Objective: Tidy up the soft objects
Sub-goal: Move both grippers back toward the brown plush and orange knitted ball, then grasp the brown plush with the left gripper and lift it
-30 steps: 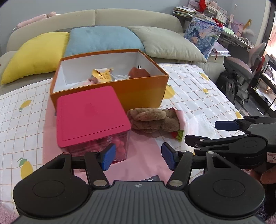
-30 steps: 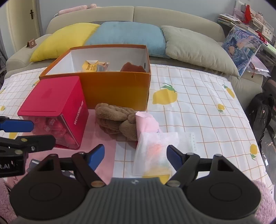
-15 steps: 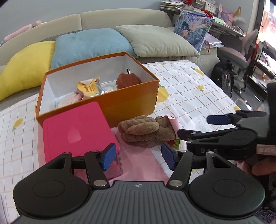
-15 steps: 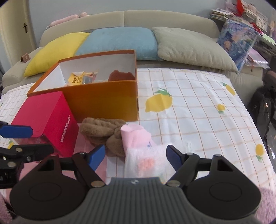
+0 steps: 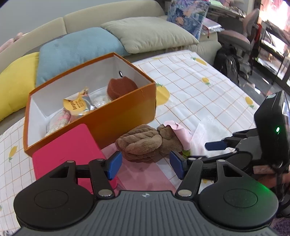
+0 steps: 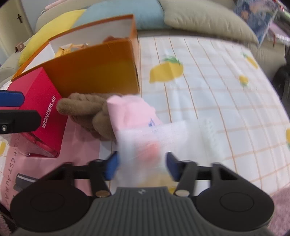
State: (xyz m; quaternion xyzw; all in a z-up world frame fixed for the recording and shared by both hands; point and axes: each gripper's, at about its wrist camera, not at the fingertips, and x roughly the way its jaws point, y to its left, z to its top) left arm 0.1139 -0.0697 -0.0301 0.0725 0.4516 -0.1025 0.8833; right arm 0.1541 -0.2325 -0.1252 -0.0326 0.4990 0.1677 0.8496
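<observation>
Left wrist view looks down on a table [image 5: 213, 94] covered by a white cloth with an orange grid and lemon prints; a pink sheet [image 5: 145, 174] lies over its near part. Behind it runs a beige sofa [image 5: 101, 16] bearing three cushions: one yellow [image 5: 12, 85], one blue [image 5: 76, 49], one grey-green [image 5: 150, 34]. To the right of the sofa are a patterned blue bag [image 5: 188, 16], a pink office chair [image 5: 239, 38] and a black backpack [image 5: 228, 63] on the floor.

One open orange box [image 5: 123, 112] stands on the table, with a brown plush [image 5: 120, 88], a yellow-labelled packet [image 5: 76, 105] and a pale pink-and-white soft item [image 5: 59, 119] inside. One red box [image 5: 72, 150] stands just in front of it. One brown knitted plush [image 5: 143, 141] lies against the orange box's front wall, touching one pink soft object [image 6: 130, 112]. One clear plastic bag [image 6: 145, 145] with something orange-pink inside lies just in front of the pink object.

Two claws show. The left claw [image 5: 145, 165] stands wide with nothing between its blue pads, hovering near the brown knitted plush. The right claw [image 6: 141, 165] is closing, with the clear plastic bag between its pads; the picture is blurred, so whether the pads already press on it cannot be told.
</observation>
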